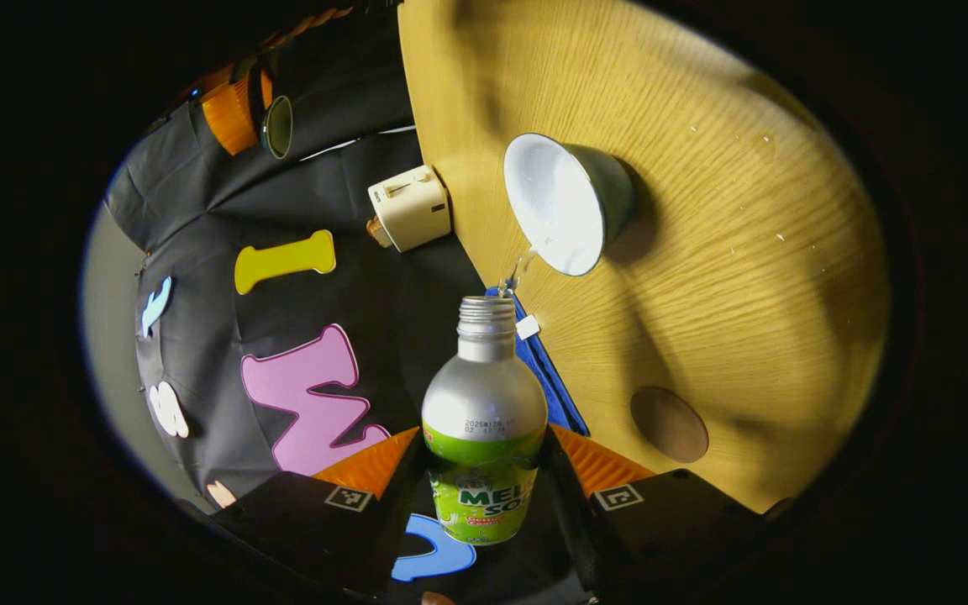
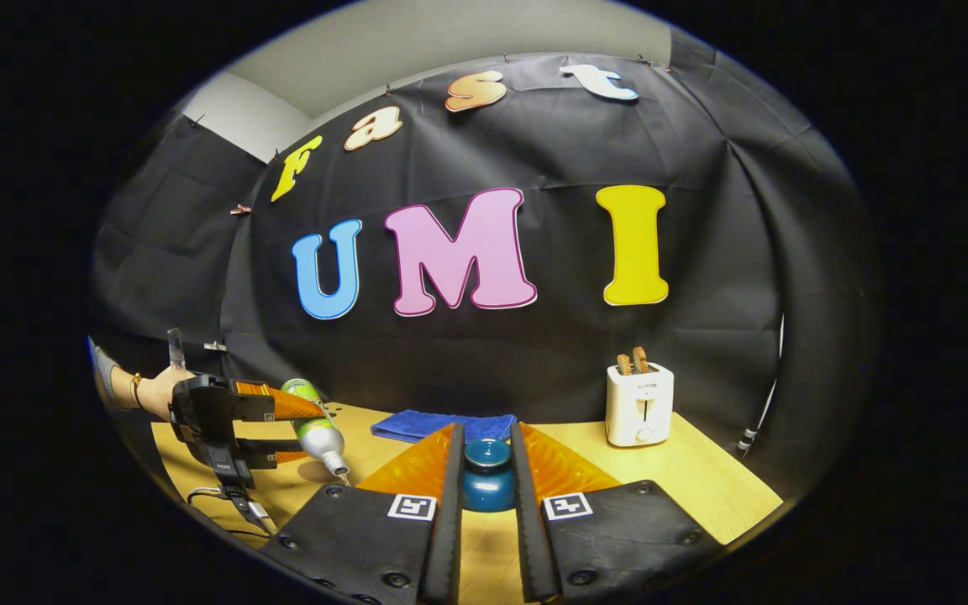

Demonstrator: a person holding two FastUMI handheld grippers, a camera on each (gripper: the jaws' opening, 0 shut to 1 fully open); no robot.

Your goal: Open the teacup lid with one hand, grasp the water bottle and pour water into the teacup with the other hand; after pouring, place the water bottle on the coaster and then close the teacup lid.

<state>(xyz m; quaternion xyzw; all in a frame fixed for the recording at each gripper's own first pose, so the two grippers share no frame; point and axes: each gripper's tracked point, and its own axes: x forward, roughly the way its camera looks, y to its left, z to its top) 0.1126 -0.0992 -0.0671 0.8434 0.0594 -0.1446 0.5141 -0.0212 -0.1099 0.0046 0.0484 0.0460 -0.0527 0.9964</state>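
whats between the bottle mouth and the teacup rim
A thin stream of water runs from the bottle mouth toward the teacup rim, seen in the left gripper view.

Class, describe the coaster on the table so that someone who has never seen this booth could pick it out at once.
Start from the wooden table in the left gripper view. Find the white-lined teacup receiving water from the bottle held in the left hand-held gripper. The coaster lies beyond the cup toward the table's near edge: a flat brown disc, the only round thing lying flush on the wood.
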